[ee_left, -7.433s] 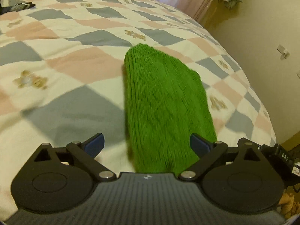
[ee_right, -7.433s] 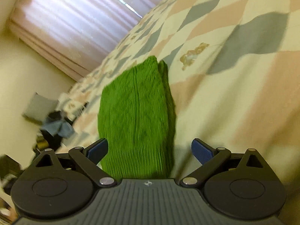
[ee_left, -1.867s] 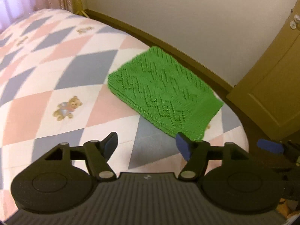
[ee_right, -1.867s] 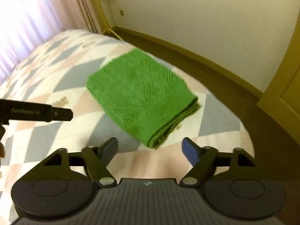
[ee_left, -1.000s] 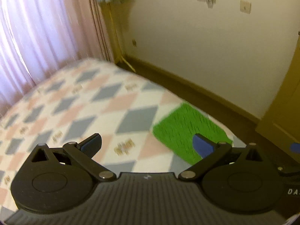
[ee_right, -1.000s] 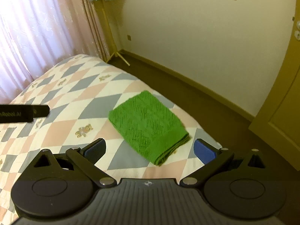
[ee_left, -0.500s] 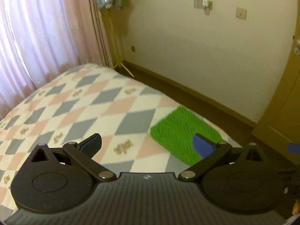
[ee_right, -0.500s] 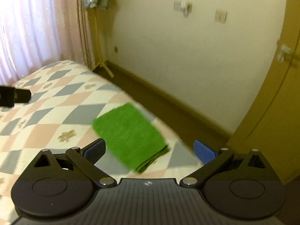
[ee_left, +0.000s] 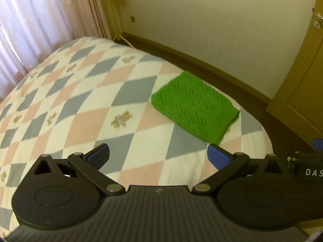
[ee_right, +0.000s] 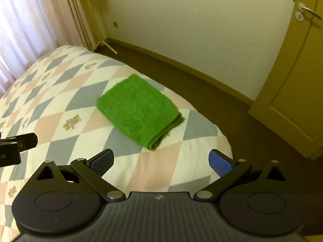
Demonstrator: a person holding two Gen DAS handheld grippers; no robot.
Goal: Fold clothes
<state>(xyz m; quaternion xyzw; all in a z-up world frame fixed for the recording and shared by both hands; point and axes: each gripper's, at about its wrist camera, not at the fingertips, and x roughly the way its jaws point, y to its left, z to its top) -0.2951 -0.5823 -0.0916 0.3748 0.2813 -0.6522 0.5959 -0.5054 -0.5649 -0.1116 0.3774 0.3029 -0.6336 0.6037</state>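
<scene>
I hold my left gripper and my right gripper above the bed, each with its blue-padded fingers spread wide and nothing between them. The bright green knitted garment, folded into a thick rectangle, lies flat on the quilt of grey, pink and white diamonds near the bed's corner, at about eleven o'clock from my right gripper and one o'clock from my left, well apart from both. Pale pink curtains hang at ten o'clock, and a tan wooden door stands at two o'clock.
</scene>
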